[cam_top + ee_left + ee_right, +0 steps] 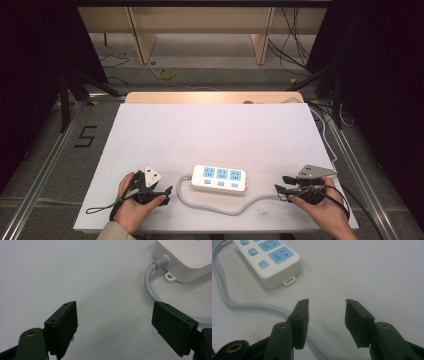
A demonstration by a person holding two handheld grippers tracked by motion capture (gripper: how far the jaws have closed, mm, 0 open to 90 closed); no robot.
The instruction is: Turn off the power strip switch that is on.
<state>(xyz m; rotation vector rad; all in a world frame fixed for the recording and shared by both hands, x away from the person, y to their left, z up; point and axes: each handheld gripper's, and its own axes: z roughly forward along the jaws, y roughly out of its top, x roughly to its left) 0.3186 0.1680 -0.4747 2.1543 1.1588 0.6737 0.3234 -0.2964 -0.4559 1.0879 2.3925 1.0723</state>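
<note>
Resting at the near left of the white table (210, 125), the left gripper (167, 191) lies in the person's left hand (134, 202), its jaws spread wide and holding nothing; in the left gripper view bare tabletop fills the gap between them. Just to its right the grey cable (220, 206) leaves the left end of the power strip (220, 178) and curls toward the near edge. The white strip, with three blue sockets and three blue buttons, lies flat in the near middle between the two grippers — touched by neither. Farther right, the cable runs on toward the right gripper (280, 190), held in the right hand (320, 207); its jaws are also parted and empty, though less widely, and in the right gripper view the cable (249, 306) passes just beneath the left jaw.

The step in hand looks like a reach for the strip. To do it well, bring each gripper in level with the tabletop toward a short end, keep the jaws clear of the cable — the right one especially — and close on the body rather than the small mounting tabs.
</note>
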